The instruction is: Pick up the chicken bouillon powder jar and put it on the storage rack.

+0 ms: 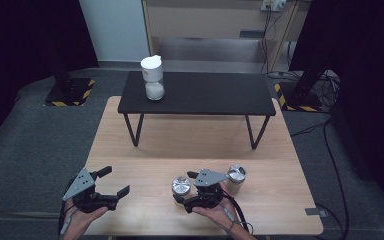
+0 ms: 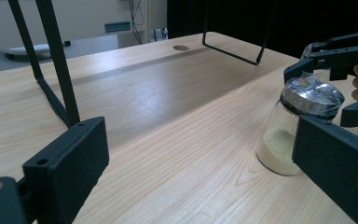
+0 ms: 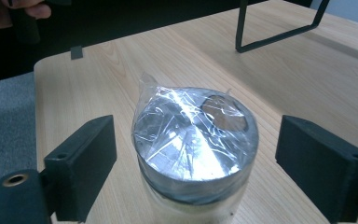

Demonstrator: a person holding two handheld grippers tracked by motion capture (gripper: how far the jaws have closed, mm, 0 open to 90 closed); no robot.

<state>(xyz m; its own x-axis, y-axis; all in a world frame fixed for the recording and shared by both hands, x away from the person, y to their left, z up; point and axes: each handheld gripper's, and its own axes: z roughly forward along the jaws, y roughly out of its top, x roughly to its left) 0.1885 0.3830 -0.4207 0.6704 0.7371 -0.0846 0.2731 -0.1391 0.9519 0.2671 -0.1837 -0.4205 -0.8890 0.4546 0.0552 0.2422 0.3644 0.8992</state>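
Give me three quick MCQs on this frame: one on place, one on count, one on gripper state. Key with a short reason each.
1. Where does the white-lidded jar stand?
A. on the black raised shelf
B. on the wooden table by the left gripper
C. on the grey floor

2. How many jars with silver lids stand on the wooden table?
A. one
B. two
C. four

3. How is the right gripper set?
A. shut on a jar's lid
B. open, with a jar between its jaws
C. open, far from any jar

Key:
1 A: it sits at the shelf's left end.
2 B: one silver-lidded jar and a second, either side of the right gripper in the high view.
3 B: the right gripper view shows gaps between both jaws and the lid.
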